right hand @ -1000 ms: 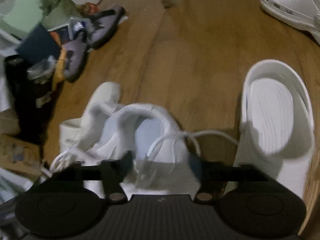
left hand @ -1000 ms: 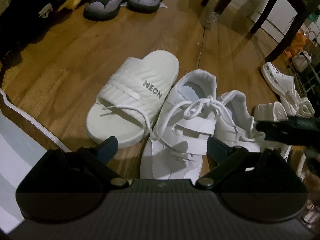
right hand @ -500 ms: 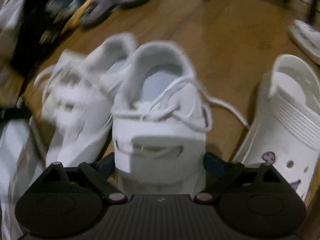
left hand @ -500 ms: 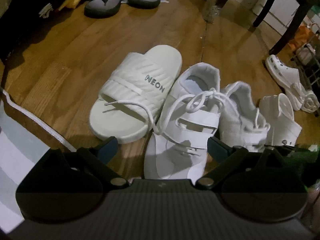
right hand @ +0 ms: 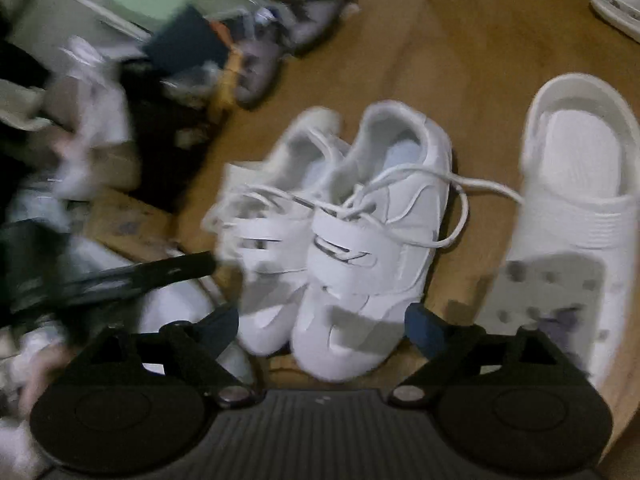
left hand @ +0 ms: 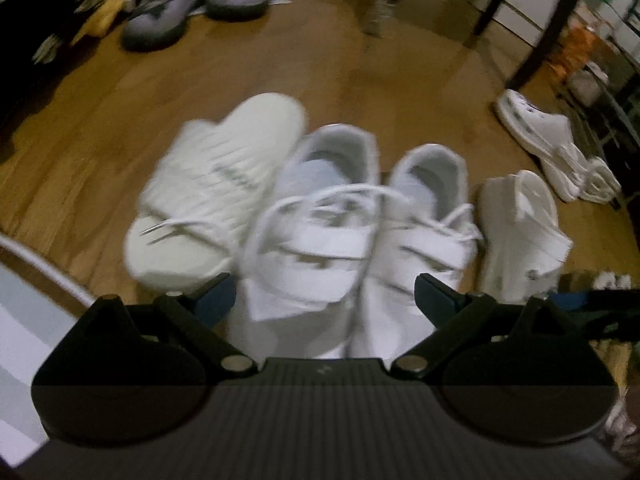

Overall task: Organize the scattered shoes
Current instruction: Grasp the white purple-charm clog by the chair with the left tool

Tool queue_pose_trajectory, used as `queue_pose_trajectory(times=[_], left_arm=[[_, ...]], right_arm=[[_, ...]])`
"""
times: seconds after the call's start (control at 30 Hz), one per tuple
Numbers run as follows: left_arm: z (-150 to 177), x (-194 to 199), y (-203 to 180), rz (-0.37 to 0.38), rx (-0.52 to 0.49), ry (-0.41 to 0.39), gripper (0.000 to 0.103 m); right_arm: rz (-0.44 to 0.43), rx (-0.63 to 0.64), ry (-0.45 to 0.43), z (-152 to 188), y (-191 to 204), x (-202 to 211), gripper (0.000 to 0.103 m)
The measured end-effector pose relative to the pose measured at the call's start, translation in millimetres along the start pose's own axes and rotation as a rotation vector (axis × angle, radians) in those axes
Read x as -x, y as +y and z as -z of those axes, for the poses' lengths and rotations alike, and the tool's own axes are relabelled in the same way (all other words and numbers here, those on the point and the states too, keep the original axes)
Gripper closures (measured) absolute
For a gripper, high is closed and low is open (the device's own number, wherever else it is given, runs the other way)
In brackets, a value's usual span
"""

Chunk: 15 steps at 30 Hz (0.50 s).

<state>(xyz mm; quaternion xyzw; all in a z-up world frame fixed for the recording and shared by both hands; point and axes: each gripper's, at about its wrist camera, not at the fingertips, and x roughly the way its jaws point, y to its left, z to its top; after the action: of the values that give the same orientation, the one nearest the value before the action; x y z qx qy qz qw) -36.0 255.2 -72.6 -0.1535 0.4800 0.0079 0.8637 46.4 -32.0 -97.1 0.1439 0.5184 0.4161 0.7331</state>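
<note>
On the wooden floor, a pair of white sneakers is being seen side by side, sides touching, toes toward both cameras, with loose laces trailing across the uppers. Just beside them on the left a white slide is lying, its edge touching the nearer sneaker; on the other side a white clog is resting a little apart. A second clog is lying well away near the table legs, and two grey sandals are sitting far off.

The left gripper is being held just above the sneaker toes with fingers spread, nothing between them. The right gripper is likewise being held spread and empty over the toes of the right-hand sneaker.

The sneakers are being judged light, with soft uppers that would give under a pinch; the padded heel collar or the stiff strap across the instep is being judged the firmer hold. The laces are likely to snag or drag. The clog and slide are being judged light, springy foam, best taken by a side wall or band.
</note>
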Motion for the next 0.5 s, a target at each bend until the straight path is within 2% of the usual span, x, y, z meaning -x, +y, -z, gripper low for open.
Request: queue_pose_trajectory(times=[0.1, 0.23, 0.37, 0.5], left_arm=[[-10.5, -5.7, -36.4, 0.025, -0.064, 0.003, 0.006], [-29.5, -13.8, -89.5, 0.052, -0.145, -0.004, 0.006], [-57.6, -20.2, -148.0, 0.136, -0.178, -0.037, 0.006], [-90.5, -45.7, -210.9, 0.176, -0.282, -0.081, 0.006]], right_arm=[[-0.052, -0.004, -0.076, -11.5, -26.3, 38.6, 0.012], [-0.093, -0.087, -0.155, -18.9, -78.0, 95.9, 0.012], [-0.127, -0.222, -0.239, -14.2, -117.8, 132.1, 0.012], [-0.126, -0.237, -0.299, -5.3, -144.8, 148.8, 0.010]])
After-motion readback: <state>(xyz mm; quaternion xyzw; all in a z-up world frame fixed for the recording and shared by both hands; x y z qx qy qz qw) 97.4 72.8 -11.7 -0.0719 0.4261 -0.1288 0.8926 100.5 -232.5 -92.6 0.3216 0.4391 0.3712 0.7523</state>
